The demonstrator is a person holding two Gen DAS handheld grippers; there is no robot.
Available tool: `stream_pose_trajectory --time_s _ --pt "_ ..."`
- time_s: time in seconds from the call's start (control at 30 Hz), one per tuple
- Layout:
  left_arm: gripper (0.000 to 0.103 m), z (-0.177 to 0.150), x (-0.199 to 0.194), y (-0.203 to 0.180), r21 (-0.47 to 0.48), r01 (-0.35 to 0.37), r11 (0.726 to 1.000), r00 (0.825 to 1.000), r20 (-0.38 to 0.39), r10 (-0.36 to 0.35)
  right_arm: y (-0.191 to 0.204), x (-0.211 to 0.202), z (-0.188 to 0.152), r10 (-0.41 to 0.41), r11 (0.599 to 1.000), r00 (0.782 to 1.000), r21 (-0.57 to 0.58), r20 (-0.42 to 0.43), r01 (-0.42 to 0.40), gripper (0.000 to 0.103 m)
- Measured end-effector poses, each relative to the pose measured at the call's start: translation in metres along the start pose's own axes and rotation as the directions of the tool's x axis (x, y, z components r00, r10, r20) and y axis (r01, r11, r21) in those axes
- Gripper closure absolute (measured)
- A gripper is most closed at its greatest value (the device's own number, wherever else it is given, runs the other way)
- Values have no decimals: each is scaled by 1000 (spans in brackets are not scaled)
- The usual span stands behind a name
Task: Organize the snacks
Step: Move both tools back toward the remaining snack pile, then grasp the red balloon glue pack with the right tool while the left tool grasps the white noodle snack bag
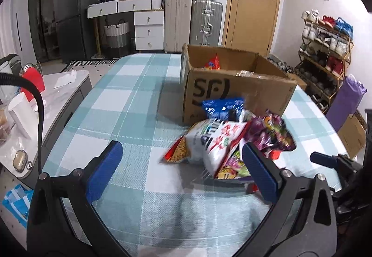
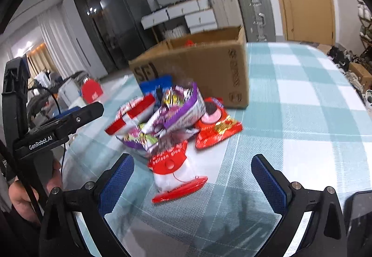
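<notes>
Checked teal-white cloth covers the surface (image 1: 130,99); snack packets (image 1: 223,143) lie heaped just in front of the cardboard box (image 1: 234,92), blurred, labels mostly unreadable. One orange bag (image 1: 212,62) shows inside the box, rest hidden by its wall. Left gripper (image 1: 181,173) and right gripper (image 2: 193,182): fingers spread wide, holding nothing. Bare cloth left and right of the heap.

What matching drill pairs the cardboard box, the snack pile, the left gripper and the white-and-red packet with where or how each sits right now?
Things:
1. cardboard box
2. snack pile
3. left gripper
4. white-and-red packet

Places or states:
A. open, holding nothing
B. heaped on the tablecloth in front of the box
C. open-topped, one orange bag inside
D. nearest the right gripper, at the pile's front edge

Pairs: 1-C, 2-B, 3-A, 4-D
</notes>
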State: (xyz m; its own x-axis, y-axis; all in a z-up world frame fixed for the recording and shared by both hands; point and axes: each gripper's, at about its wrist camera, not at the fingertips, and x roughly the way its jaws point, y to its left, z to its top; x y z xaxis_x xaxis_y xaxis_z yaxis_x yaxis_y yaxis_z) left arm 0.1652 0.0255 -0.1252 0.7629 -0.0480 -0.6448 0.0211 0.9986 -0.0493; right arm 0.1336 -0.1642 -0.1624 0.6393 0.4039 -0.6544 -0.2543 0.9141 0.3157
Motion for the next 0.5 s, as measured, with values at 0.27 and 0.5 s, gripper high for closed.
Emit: stream_pose_trajectory --time_s 0.27,0.5 --pt "1 -15 26 13 4 -3 1000 998 -55 3 3 22 -3 10 1000 998 -17 -63 -11 0" --pt "1 -22 32 20 16 2 1000 998 -60 -1 16 37 -4 23 996 993 -78 -114 -32 0"
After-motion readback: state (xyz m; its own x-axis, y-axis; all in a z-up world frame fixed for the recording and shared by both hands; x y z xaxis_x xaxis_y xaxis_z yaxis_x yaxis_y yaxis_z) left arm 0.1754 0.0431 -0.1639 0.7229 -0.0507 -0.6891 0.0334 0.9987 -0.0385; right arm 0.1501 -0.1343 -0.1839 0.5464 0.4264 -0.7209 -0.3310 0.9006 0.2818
